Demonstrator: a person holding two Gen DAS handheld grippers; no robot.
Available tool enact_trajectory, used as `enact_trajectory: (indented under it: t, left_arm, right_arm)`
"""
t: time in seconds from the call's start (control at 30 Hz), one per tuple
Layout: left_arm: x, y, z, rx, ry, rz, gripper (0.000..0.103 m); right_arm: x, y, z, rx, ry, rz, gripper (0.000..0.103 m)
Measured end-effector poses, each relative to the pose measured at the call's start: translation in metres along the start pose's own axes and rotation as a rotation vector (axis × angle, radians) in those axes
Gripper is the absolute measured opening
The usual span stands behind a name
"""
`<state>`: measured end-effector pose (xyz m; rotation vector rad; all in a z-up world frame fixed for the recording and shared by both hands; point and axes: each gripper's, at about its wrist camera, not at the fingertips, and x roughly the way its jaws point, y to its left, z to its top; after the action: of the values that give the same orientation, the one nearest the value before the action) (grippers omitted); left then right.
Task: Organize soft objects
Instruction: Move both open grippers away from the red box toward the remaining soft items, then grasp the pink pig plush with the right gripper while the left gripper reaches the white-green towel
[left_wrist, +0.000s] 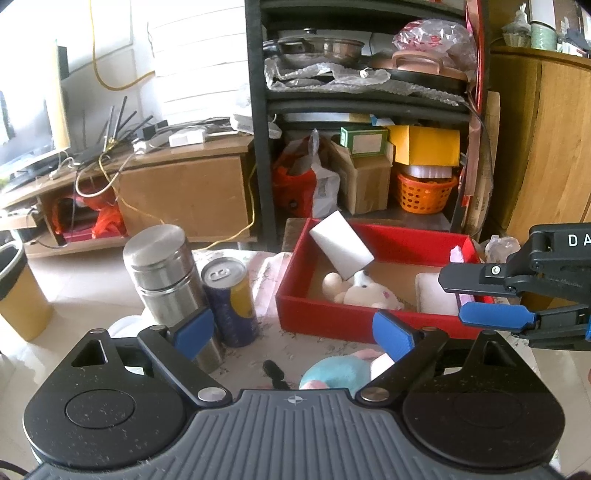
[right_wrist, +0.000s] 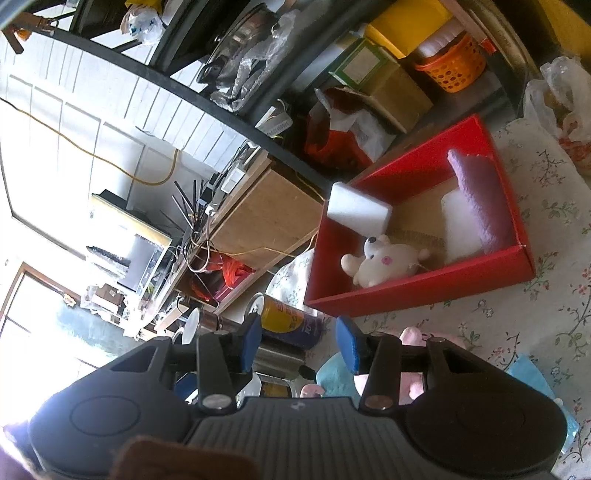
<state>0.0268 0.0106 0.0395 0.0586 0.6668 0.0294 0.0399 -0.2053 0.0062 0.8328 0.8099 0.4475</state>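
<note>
Left wrist view: red box (left_wrist: 314, 314) on the floral tablecloth (left_wrist: 332, 345) holds a cream plush bear (left_wrist: 364, 291), a white foam block (left_wrist: 341, 243) leaning on its far-left wall and a white pad (left_wrist: 434, 295) at right. Left gripper (left_wrist: 291, 332) gapes wide, empty, over a blue-pink plush (left_wrist: 338, 371). Steel flask (left_wrist: 164, 273) touches can (left_wrist: 231, 299), left of box.

Right wrist view: right gripper (right_wrist: 297, 345) narrow, empty; same box (right_wrist: 417, 286) also holds a purple cloth (right_wrist: 480, 206). Bare tablecloth (right_wrist: 517, 314) right of the box.

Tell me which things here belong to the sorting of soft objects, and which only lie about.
Job: red box; white sponge block; white plush bear; pink sponge; blue-and-pink plush toy.

Lying about: steel flask; drink can; orange basket.
</note>
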Motion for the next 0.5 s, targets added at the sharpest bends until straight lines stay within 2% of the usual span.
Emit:
enact_trajectory:
  t: [0.43,0.5]
  left_arm:
    - [0.001,0.003,-0.017,0.019,0.049,0.015,0.091]
    - [0.003,0.005,-0.021,0.017,0.069,0.008,0.092]
  right_arm:
    - [0.010,0.004,-0.013,-0.042,0.053,-0.023,0.017]
    - [0.010,0.004,-0.015,-0.056,0.062,-0.038,0.020]
